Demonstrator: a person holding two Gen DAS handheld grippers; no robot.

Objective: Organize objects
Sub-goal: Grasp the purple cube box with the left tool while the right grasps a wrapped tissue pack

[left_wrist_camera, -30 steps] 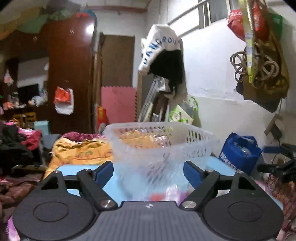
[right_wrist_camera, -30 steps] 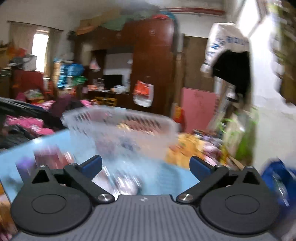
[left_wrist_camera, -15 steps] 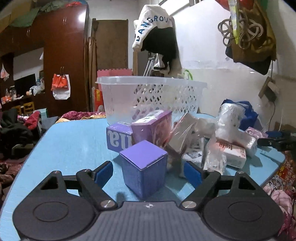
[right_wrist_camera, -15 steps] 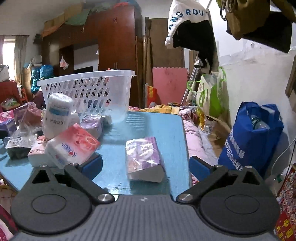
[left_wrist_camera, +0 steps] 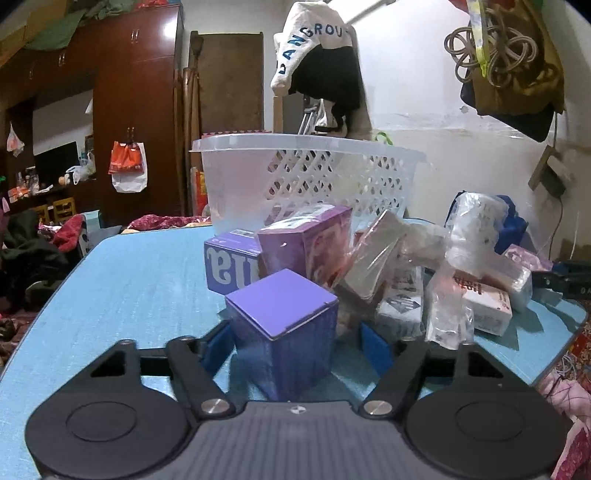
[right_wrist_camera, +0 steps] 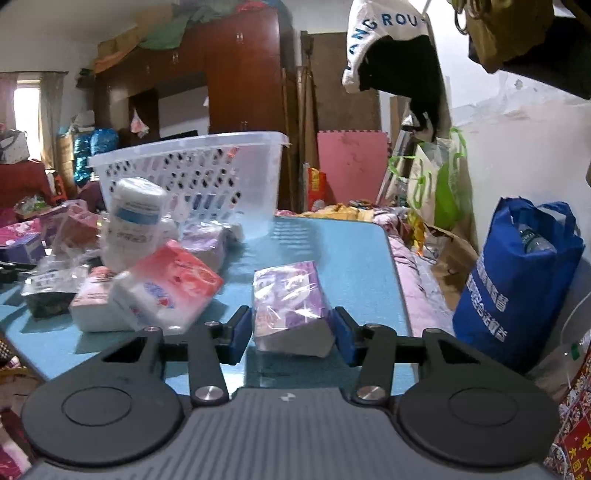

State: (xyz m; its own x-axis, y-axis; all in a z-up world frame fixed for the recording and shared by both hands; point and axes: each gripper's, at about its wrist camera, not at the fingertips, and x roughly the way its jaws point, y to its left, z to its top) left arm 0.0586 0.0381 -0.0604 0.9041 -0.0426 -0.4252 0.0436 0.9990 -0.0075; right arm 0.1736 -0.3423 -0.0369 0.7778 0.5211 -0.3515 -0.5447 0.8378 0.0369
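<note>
Lettering "ANGROU" shows on the hanging white garment [right_wrist_camera: 384, 33]. Right gripper [right_wrist_camera: 292, 334] pinches the purple tissue pack [right_wrist_camera: 290, 302] near the table's [right_wrist_camera: 351, 266] right edge; left gripper [left_wrist_camera: 295, 341], fingers spread, straddles the purple box [left_wrist_camera: 284, 325].

Support surface: a blue table [left_wrist_camera: 122, 295] with a rounded edge, filling the lower half of both views. Resting directly on it: a clear plastic basket [left_wrist_camera: 306, 177] at frame centre in the left view, upright; a purple cube box [left_wrist_camera: 284, 325] at lower centre; a purple lettered box [left_wrist_camera: 231, 269] behind it; a purple tissue pack [right_wrist_camera: 290, 306] at lower centre of the right view; a red-and-white tissue pack [right_wrist_camera: 166, 291] to its left, tilted. Wrapped packs [left_wrist_camera: 480, 295] crowd the centre right of the left view.
</note>
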